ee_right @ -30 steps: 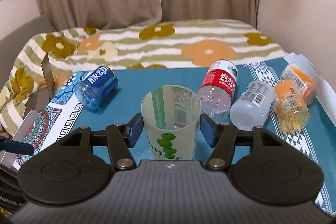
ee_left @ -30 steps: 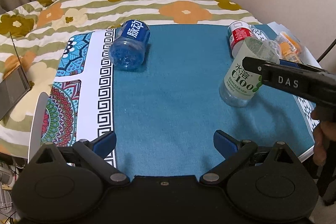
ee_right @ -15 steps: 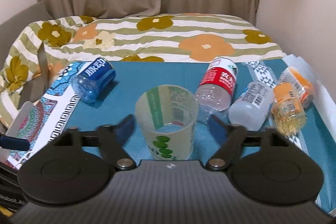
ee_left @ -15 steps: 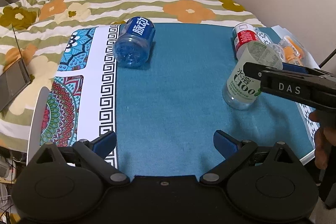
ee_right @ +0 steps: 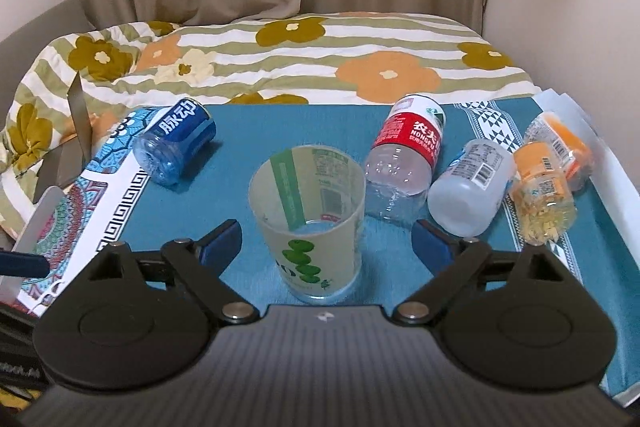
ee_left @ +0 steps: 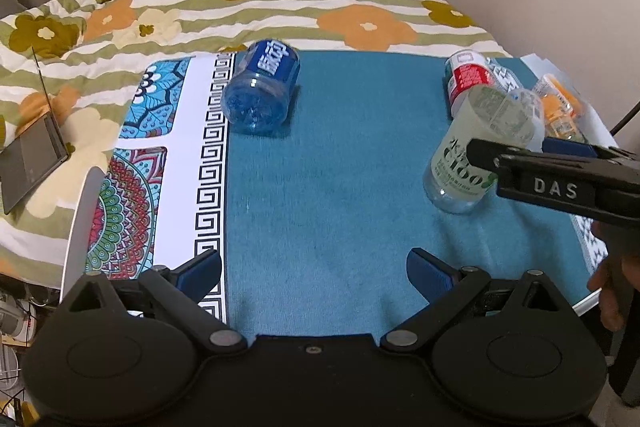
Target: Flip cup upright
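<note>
The right gripper (ee_right: 326, 237) had its fingers spread wide to either side of the cup (ee_right: 308, 223), touching neither wall, apparently to let it stand free. The cup stood upright, mouth up, on the teal mat (ee_right: 288, 131). The left gripper (ee_left: 314, 269) hung open and empty over the mat, apart from the cup.

Clear glossy plastic cup (ee_right: 310, 223) on matt teal cloth (ee_right: 248, 131)

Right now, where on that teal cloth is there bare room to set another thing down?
The widest bare patch of the teal cloth lies between the blue-labelled plastic cup on its side and the upright clear green-printed cup. The right end is crowded: red-labelled, white and orange cut bottles lie close together.
</note>
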Tool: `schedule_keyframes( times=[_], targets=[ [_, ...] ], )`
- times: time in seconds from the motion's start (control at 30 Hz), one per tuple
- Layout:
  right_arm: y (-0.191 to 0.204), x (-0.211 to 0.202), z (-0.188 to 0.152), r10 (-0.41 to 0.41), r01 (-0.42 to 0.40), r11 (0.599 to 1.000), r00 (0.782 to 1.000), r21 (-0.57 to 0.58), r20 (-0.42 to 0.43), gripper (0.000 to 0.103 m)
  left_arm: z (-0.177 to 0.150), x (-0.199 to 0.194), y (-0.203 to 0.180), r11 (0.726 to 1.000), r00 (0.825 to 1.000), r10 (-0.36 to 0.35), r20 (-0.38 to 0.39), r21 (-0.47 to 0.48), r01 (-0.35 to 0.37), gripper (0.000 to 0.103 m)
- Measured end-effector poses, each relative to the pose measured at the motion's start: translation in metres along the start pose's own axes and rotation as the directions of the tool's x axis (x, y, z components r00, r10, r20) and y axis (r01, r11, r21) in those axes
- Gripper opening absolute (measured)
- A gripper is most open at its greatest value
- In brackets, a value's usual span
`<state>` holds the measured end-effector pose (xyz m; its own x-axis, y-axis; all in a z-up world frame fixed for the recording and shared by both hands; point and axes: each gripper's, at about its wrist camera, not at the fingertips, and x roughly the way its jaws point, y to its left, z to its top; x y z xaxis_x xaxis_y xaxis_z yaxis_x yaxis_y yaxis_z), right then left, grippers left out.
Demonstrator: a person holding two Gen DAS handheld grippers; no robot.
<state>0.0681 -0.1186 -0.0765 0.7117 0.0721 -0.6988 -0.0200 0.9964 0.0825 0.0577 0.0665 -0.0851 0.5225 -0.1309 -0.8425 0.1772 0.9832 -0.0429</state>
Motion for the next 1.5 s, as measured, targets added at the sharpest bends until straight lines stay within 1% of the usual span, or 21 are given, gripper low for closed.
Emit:
schedule_keyframes(
  times=[0.13,0.27,0.43,0.57,0.7,0.97,1.17,1.5],
  targets=[
    [-0.006,-0.025,0.009,0.019,-0.019,1.0,1.0,0.004,-0.021,0.103,0.006,-0.02,-0.007,1.0,0.999,0.016,0.034,0.0,-0.016,0.101],
    [-0.015,-0.058,0.019,0.013,-0.013,1.0,1.0,-0.025,-0.015,0.103,0.012,-0.045,-0.017,0.999,0.995,0.042,0.088,-0.011,-0.041,0.101],
    [-0.031,-0.094,0.029,-0.007,0.006,0.999,1.0,-0.054,-0.025,0.103,0.013,-0.075,-0.03,0.997,0.983,0.077,0.166,-0.034,-0.073,0.101],
    [-0.048,-0.113,0.03,-0.039,0.037,0.998,0.999,-0.053,-0.035,0.103,0.009,-0.09,-0.039,0.993,0.97,0.111,0.215,-0.059,-0.101,0.101],
    [-0.061,-0.122,0.025,-0.057,0.055,0.998,0.998,-0.043,-0.033,0.103,0.006,-0.1,-0.049,0.991,0.957,0.128,0.259,-0.066,-0.115,0.101],
    [-0.071,-0.13,0.012,-0.062,0.062,0.998,0.998,-0.019,-0.023,0.103,0.0,-0.107,-0.065,0.99,0.939,0.143,0.311,-0.031,-0.141,0.101],
    [-0.073,-0.132,0.01,-0.062,0.061,0.998,0.998,-0.019,-0.017,0.103,-0.002,-0.109,-0.069,0.988,0.933,0.149,0.328,-0.021,-0.151,0.101],
    [-0.071,-0.133,0.011,-0.064,0.064,0.998,0.998,-0.021,-0.018,0.103,-0.001,-0.108,-0.071,0.987,0.93,0.153,0.333,-0.005,-0.16,0.101]
  ],
)
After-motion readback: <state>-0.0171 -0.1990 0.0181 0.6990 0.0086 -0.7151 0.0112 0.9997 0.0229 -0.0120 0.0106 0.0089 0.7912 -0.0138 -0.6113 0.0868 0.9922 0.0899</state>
